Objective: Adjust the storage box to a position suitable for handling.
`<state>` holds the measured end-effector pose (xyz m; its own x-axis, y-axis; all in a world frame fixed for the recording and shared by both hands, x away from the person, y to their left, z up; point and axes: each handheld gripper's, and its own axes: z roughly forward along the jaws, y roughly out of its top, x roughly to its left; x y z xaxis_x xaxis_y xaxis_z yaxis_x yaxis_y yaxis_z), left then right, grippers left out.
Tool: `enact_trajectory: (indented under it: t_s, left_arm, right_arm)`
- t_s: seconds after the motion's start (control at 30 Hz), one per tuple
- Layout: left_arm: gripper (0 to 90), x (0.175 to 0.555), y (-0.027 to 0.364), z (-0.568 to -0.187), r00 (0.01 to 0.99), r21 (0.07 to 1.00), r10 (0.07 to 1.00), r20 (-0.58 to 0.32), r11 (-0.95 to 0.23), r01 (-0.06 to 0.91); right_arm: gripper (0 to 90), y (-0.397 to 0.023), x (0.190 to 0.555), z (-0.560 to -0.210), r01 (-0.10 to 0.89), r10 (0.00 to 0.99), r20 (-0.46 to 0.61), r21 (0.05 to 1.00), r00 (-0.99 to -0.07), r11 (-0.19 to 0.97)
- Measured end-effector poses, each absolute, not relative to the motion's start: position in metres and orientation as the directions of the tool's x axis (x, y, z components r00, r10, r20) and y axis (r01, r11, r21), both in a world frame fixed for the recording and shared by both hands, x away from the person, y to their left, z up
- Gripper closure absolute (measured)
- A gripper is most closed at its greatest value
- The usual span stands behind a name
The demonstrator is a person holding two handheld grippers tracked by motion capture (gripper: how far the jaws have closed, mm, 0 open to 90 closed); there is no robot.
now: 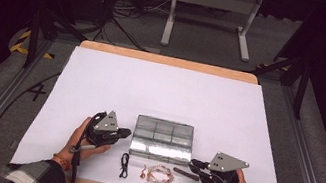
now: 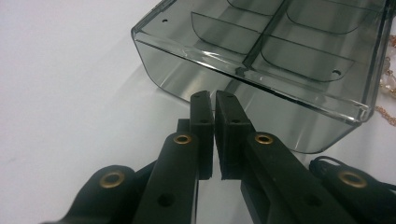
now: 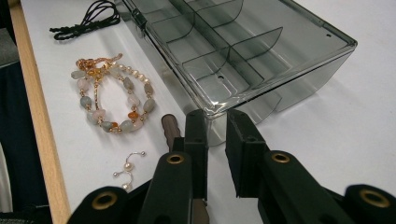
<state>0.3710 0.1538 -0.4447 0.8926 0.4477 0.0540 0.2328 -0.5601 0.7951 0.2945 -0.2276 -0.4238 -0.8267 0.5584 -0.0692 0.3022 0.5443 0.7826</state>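
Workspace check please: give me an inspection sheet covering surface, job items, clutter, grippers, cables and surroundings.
Surface: white sheet over a wood-edged table.
Job's things: clear smoky compartment box, empty in the compartments seen; beaded bracelet and black cord in front of it; small pearl earrings; dark slim piece beside the right gripper, kind unclear.
Clutter: nothing seen.
Grippers: left gripper shut, empty, pointing at the box's side; right gripper slightly open, empty, at the box's corner.
Cables: one trails from each gripper toward the person; more lie on the floor beyond the table.
Surroundings: grey carpet, white desk frame, dark stands either side.
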Motion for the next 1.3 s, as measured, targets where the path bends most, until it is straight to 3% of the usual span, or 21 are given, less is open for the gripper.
enact_trajectory:
  t_s: [0.67, 0.8, 0.87, 1.3]
  left_arm:
    - [90.0, 0.3740, 0.1484, -0.4474, 0.899, 0.788, 0.436, 0.047, -0.569, 0.235]
    - [90.0, 0.3741, 0.1485, -0.4477, 0.900, 0.787, 0.434, 0.039, -0.569, 0.240]
    - [90.0, 0.3742, 0.1483, -0.4481, 0.901, 0.785, 0.433, 0.036, -0.570, 0.242]
    - [88.1, 0.3716, 0.1543, -0.4435, 0.883, 0.792, 0.464, 0.079, -0.567, 0.227]
  right_arm:
    - [78.7, -0.2256, 0.2948, -0.4244, 0.306, 0.561, -0.058, 0.789, -0.826, 0.532]
    - [80.3, -0.2254, 0.2942, -0.4234, 0.304, 0.559, -0.065, 0.784, -0.827, 0.541]
    - [88.8, -0.2252, 0.2929, -0.4202, 0.285, 0.549, -0.072, 0.795, -0.833, 0.536]
    - [88.2, -0.2259, 0.2931, -0.4152, 0.260, 0.565, -0.097, 0.815, -0.819, 0.518]
